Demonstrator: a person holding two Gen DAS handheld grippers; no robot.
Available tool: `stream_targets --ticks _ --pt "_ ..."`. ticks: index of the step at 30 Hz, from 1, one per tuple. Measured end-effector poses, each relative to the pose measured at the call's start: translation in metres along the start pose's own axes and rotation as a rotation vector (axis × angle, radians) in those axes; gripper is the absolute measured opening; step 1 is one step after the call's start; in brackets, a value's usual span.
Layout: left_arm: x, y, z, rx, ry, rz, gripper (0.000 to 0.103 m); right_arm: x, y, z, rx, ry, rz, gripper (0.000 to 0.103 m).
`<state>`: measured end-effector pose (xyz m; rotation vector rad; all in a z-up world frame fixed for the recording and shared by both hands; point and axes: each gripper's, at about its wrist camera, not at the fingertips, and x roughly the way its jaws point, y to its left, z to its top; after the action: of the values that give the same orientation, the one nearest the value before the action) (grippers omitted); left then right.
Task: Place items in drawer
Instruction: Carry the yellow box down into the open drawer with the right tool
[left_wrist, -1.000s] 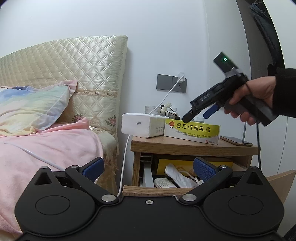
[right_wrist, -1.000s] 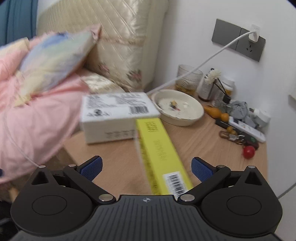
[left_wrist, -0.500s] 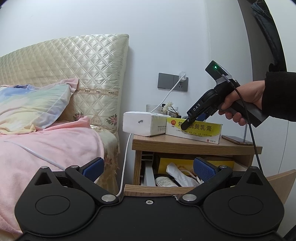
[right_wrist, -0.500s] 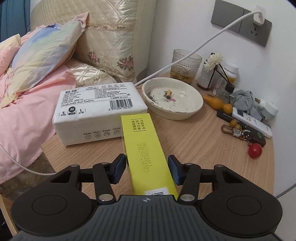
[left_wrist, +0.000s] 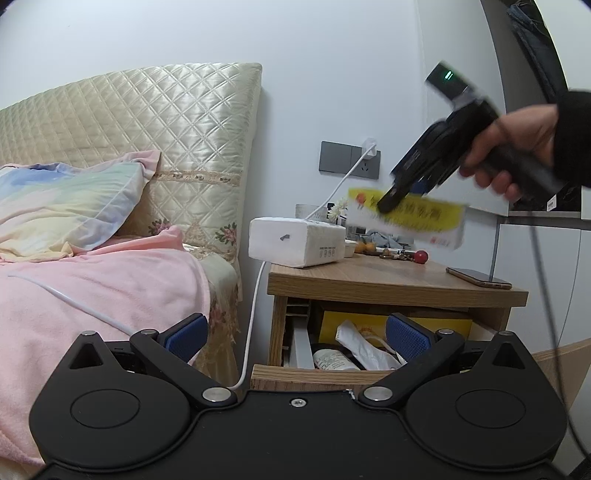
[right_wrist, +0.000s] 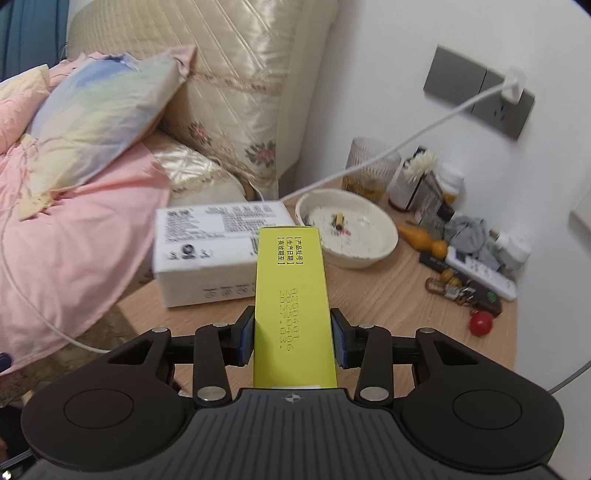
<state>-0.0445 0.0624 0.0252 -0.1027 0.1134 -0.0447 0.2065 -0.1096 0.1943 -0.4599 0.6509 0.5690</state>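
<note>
Lifted off the table (left_wrist: 369, 284) since half a second ago, the yellow box (right_wrist: 291, 302) now hangs in the air, clenched in my right gripper (right_wrist: 291, 334), whose jaws press both its long sides. From my left camera I read across: bed (left_wrist: 92, 280) with pillow (left_wrist: 62, 210) at far left, then the white pack (left_wrist: 295, 242) on the table's left end, the open drawer (left_wrist: 314, 376) below it holding a bottle and wrappers, and my left gripper (left_wrist: 295, 334) in front of that drawer, jaws released and wide with nothing between them. Right of the pack the box is blurred, raised well clear of the table, with the hand (left_wrist: 513, 155) on the gripper handle above it. A phone (left_wrist: 478, 277) lies at the table's right edge. In my right camera, a bowl (right_wrist: 347, 232) sits beyond the box and a red ball (right_wrist: 481, 323) further right
</note>
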Motion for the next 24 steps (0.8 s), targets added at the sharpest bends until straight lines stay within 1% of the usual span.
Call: stream_targets --ticks 2,13,24 --pt "-0.001 0.0 0.0 -0.004 -0.002 -0.002 0.102 -0.01 0.005 -0.001 -0.02 0.0 0.001 0.044" --pt "-0.007 -0.005 0.001 0.01 -0.016 -0.02 0.102 0.005 0.039 -0.045 -0.16 0.091 0.082 0.045" --pt "-0.005 -0.008 0.0 0.027 -0.01 -0.022 0.102 0.019 0.074 -0.089 -0.3 0.182 0.164 0.044"
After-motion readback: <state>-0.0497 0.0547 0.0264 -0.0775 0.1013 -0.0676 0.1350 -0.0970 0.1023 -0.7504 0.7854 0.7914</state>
